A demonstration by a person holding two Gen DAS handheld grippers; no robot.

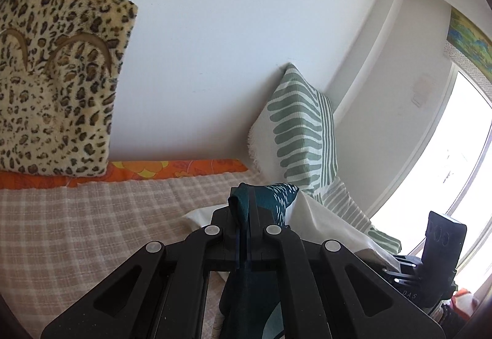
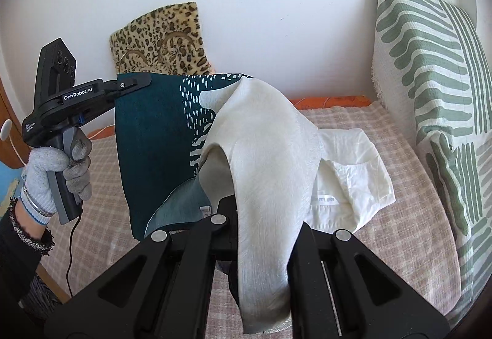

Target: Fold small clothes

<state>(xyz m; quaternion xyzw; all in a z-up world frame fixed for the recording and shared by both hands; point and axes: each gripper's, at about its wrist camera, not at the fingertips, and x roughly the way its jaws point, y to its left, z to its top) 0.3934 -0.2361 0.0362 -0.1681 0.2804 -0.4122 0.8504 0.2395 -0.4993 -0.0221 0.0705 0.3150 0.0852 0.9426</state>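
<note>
While both grippers' fingers pinch the cloth (image 2: 153, 139) up high, a weak pinch could drop it. It could land crumpled on the shirt (image 2: 353, 160).

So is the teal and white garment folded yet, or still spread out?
Spread, not folded: the teal and white garment hangs lifted between both hand-held grippers, left hand-held gripper pinching its top corner.

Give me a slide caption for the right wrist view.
Both grippers lift a teal-and-cream garment above the checked bedspread; left gripper pinches one corner.
</note>
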